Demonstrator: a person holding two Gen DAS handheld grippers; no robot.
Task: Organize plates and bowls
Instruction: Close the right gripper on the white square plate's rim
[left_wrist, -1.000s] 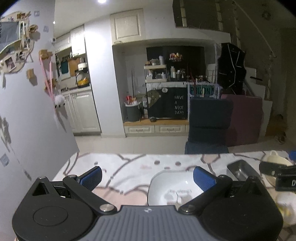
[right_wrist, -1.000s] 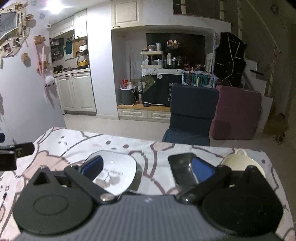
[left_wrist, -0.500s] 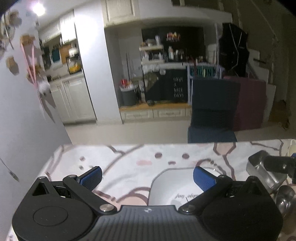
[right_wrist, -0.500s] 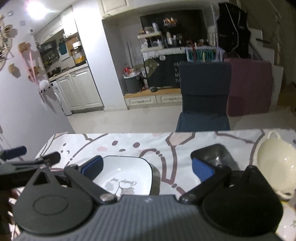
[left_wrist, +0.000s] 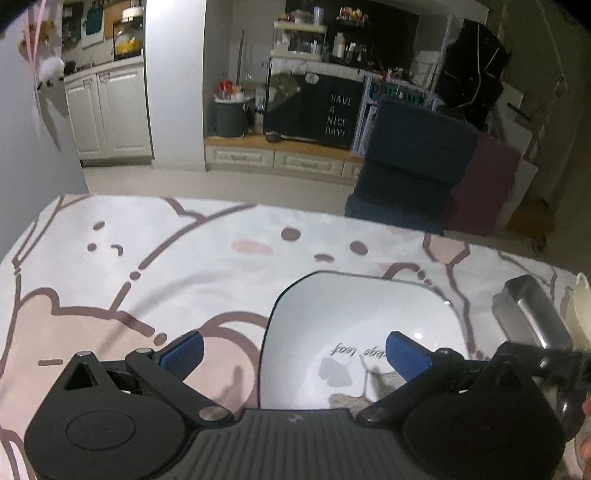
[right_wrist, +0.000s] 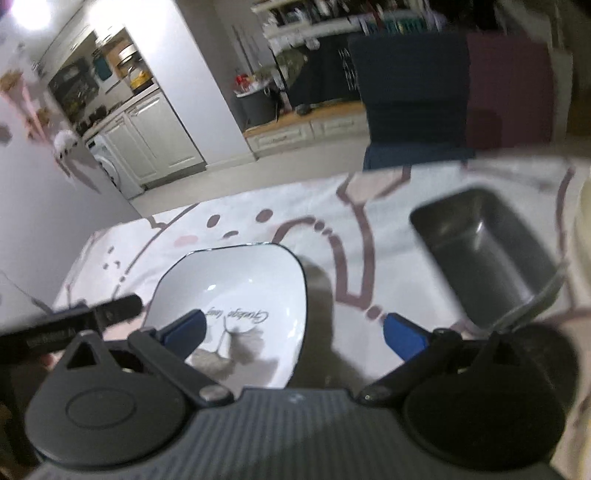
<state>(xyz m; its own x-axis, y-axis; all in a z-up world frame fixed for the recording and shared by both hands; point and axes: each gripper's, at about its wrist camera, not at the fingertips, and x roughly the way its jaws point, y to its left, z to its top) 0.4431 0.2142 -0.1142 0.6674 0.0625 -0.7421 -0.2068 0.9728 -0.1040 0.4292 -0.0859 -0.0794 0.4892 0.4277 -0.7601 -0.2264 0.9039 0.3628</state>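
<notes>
1. We see a white square bowl (left_wrist: 364, 325) with a thin dark rim resting on a table covered by a cartoon-bear cloth (left_wrist: 147, 258). Inside it there is only printed script and a grey leaf drawing on its floor; it holds no food or other object that we can make out.
2. We find the left gripper (left_wrist: 295, 352) low over the bowl's near-left corner, its blue pads (left_wrist: 181, 350) spread wide with nothing between them. One pad hangs over the cloth, the other over the bowl's interior.
3. From the right wrist view, we see the right gripper (right_wrist: 295, 332) likewise spread wide and gripping nothing, straddling the bowl's right edge: its left pad over the white interior, its right pad (right_wrist: 402, 334) over the cloth.
4. We see a rectangular metal tray (right_wrist: 487, 254) to the right of the bowl, apart from it, looking empty, with a dull grey inside.
5. We glimpse a cream-coloured vessel (left_wrist: 580, 314) just beyond the tray at the frame's edge; its contents are out of sight.
6. We see a dark blue chair (left_wrist: 413, 162) behind the table's far edge.
</notes>
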